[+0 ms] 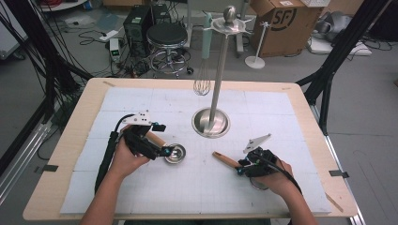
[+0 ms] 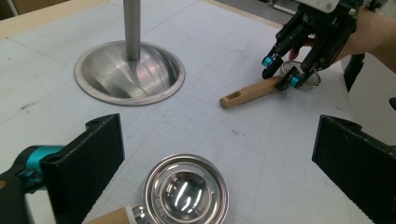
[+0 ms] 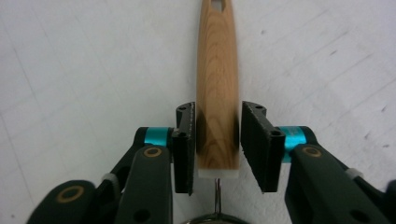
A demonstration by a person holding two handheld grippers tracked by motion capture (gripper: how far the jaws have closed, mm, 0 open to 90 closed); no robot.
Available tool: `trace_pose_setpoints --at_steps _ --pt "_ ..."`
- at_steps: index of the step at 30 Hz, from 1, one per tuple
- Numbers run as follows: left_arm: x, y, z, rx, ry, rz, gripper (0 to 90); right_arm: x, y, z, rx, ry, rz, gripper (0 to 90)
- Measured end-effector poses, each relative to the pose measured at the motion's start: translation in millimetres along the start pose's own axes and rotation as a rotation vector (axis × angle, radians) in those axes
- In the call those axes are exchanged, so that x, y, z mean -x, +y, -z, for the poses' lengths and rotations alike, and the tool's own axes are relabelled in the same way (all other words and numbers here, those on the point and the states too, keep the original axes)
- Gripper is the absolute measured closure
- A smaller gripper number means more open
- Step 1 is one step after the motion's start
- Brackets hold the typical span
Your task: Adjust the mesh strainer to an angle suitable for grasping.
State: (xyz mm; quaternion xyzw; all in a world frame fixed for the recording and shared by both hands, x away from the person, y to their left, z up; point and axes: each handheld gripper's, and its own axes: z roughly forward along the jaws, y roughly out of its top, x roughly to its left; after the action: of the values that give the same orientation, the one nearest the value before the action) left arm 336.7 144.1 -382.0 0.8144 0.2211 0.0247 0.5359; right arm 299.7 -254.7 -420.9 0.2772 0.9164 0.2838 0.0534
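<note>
A wooden-handled utensil (image 1: 225,160) lies flat on the white mat right of centre, and its steel ring head (image 2: 303,77) sits under the person's right hand. My right gripper (image 3: 217,109) is shut on its handle (image 3: 217,70) close to the head end, seen from the other side as the right gripper (image 2: 280,72). A small steel cup (image 2: 186,189) with a wooden handle (image 1: 156,138) rests on the mat left of centre. My left gripper (image 2: 215,123) hovers over it with jaws wide apart, holding nothing, near the cup (image 1: 175,153).
A tall steel hanging stand rises from a round base (image 1: 211,123) at the mat's centre back. A whisk (image 1: 202,84) with a pale green handle hangs from its top. The mat (image 1: 197,192) covers most of the wooden table (image 1: 75,122). A stool (image 1: 167,35) and boxes stand beyond.
</note>
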Motion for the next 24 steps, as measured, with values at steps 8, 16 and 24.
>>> trace_pose_setpoints --at_steps 8,16,24 --pt "1.3 -0.7 2.3 0.016 -0.015 -0.002 2.9 0.1 3.2 13.8 0.089 0.024 -0.024 54.8" --pt "1.8 -1.6 3.7 0.014 -0.017 -0.008 2.9 -1.0 6.7 25.4 0.15 0.023 -0.024 42.5" --pt "1.3 -1.6 1.9 0.014 -0.021 -0.008 2.9 -0.4 2.0 32.7 0.162 0.001 -0.024 37.8"
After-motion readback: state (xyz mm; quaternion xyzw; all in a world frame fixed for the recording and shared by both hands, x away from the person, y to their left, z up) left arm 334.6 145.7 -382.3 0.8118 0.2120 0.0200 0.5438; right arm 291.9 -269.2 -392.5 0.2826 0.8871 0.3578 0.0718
